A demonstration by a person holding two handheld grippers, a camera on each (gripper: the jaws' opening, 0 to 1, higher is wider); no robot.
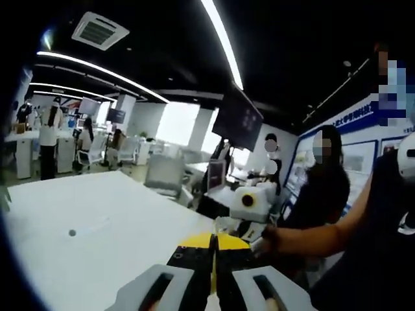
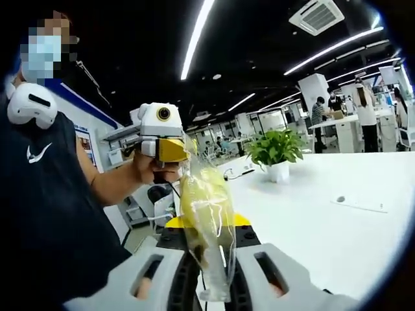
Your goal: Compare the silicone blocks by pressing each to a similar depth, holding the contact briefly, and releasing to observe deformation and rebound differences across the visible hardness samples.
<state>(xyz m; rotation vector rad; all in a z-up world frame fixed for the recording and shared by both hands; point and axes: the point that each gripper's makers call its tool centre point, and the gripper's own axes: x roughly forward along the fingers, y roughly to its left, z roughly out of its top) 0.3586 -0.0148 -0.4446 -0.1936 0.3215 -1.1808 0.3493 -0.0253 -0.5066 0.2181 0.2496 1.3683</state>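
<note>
In the left gripper view, the left gripper [image 1: 213,285] rises from the bottom edge. Its two jaws are pale grey, smooth plastic with slot openings, and behind them sits a black and yellow body. The jaws stand close together with nothing between them. Beyond them lies a white table [image 1: 97,227] with a flat, matte top, and one small dark dot [image 1: 72,232] lies on it. At the right edge of the table, the right gripper [image 1: 249,207] comes into this view, white and rounded, held by a hand [image 1: 269,241].

In the right gripper view, the right gripper [image 2: 214,278] has the same grey slotted jaws. They are closed on a bag [image 2: 207,214] of thin, clear, crinkled plastic with a yellow tint; it stands up between the jaws and shines in places. I cannot tell if a silicone block is inside it. Behind the bag, the left gripper [image 2: 161,133], white with a yellow front, is held in a hand [image 2: 152,170] just beside the top of the bag. On the white table [image 2: 324,220] stands a leafy green plant [image 2: 275,148] in a white pot [image 2: 279,171], and a flat sheet [image 2: 358,203] lies near the right edge.
</note>
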